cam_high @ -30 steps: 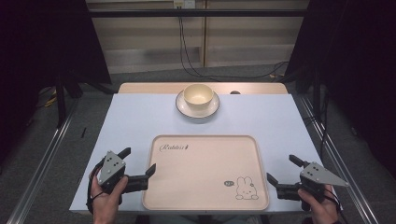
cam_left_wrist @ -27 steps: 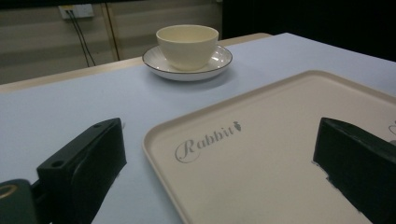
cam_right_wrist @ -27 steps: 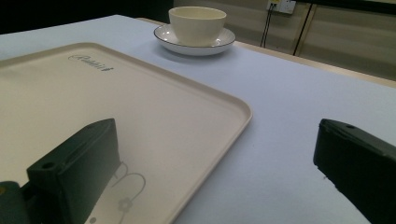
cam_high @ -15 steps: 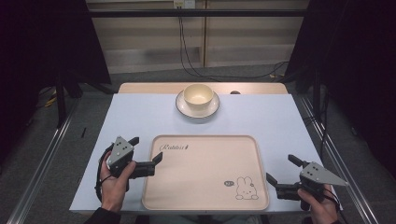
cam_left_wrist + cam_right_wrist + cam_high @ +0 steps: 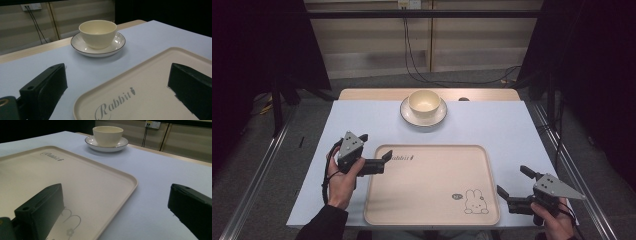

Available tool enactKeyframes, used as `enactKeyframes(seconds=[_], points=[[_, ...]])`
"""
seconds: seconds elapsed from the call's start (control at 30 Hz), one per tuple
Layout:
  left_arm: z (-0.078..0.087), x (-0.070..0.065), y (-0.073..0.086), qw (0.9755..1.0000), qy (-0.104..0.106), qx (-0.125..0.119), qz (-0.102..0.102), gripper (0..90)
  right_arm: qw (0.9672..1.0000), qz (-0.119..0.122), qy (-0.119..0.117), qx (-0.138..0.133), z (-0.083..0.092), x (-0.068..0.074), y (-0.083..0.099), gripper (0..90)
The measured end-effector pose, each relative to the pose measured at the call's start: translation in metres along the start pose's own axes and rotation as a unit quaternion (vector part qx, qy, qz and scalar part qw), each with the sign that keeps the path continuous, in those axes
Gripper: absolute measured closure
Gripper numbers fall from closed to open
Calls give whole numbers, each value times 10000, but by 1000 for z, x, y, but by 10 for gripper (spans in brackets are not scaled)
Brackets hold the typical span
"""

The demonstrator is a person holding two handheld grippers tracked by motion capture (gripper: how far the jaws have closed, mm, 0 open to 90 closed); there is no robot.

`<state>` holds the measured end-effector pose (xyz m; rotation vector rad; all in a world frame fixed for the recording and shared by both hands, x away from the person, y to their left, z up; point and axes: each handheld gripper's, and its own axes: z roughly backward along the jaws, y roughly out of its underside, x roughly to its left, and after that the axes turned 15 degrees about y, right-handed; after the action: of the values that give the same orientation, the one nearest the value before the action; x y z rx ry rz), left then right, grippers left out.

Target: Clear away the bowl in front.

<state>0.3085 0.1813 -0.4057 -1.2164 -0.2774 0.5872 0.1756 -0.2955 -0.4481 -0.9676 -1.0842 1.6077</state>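
1. Since the earlier frames your left gripper (image 5: pixel 379 162) has climbed from the lower left of the high view up to the tray's (image 5: pixel 432 220) upper left corner; your right gripper (image 5: pixel 512 187) has stayed at the lower right.
2. The tray lies flat in the lower middle of the high view, on the pale blue tabletop (image 5: pixel 522 130), its long axis running left to right across the frame.
3. Your left jaws stand wide open and hold nothing. In the left gripper view they straddle the tray's (image 5: pixel 105 93) corner rim: one jaw over the tabletop, the other over the tray floor, beside the "Rabbit" lettering.
4. The corner lies straight ahead of those jaws, so the left hand is the nearer one. I would judge a short forward and downward push would bring the rim between them.
5. Your right jaws are also wide open and empty, just off the tray's lower right corner by the rabbit drawing.
6. The right gripper view shows the tray's (image 5: pixel 130 178) right rim running between its jaws, which the high view leaves unclear.
7. The bowl (image 5: pixel 424 102) sits on its saucer (image 5: pixel 409 117) at upper centre, well apart from both grippers.
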Motion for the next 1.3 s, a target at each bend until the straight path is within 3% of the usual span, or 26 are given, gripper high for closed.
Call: enactKeyframes(seconds=[0.23, 0.3, 0.43, 0.53, 0.7, 0.83, 0.93, 1.03, 1.17, 1.2, 1.3], points=[[-15, 10, -11, 9999, 91, 116, 67, 21, 10000, -16, -2, -6, 0, 0, 0, 2], [-20, 12, -15, 9997, 134, 181, -4, 21, 10000, -21, -14, 2, 0, 0, 0, 2], [-29, 15, -23, 9998, 111, 144, 11, 22, 10000, -26, -31, 9, 0, 0, 0, 3], [-37, 18, -28, 9996, 171, 109, 199, 41, 10000, -27, -29, -3, 0, -1, 0, 3], [-47, 24, -35, 9996, 32, 170, 216, 41, 10000, -40, 13, -6, 0, -1, 0, 3], [-56, 29, -39, 9998, 15, 155, 159, 40, 10000, -44, 15, -16, 0, -1, 0, 3], [-62, 32, -44, 9996, 23, 274, 120, 41, 10000, -61, 9, -26, 0, -1, 0, 3], [-69, 34, -48, 9995, -25, 206, 223, 58, 10000, -58, 15, -29, 0, -1, 1, 3], [-75, 38, -51, 9994, -38, 299, 146, 61, 10000, -77, -7, -12, 0, -1, 1, 3], [-79, 40, -53, 9988, -120, 463, 71, 67, 10000, -84, 4, -3, 0, -1, 1, 3], [-85, 45, -55, 9984, -155, 528, 153, 87, 10000, -81, -5, -10, 0, -1, 0, 3]])
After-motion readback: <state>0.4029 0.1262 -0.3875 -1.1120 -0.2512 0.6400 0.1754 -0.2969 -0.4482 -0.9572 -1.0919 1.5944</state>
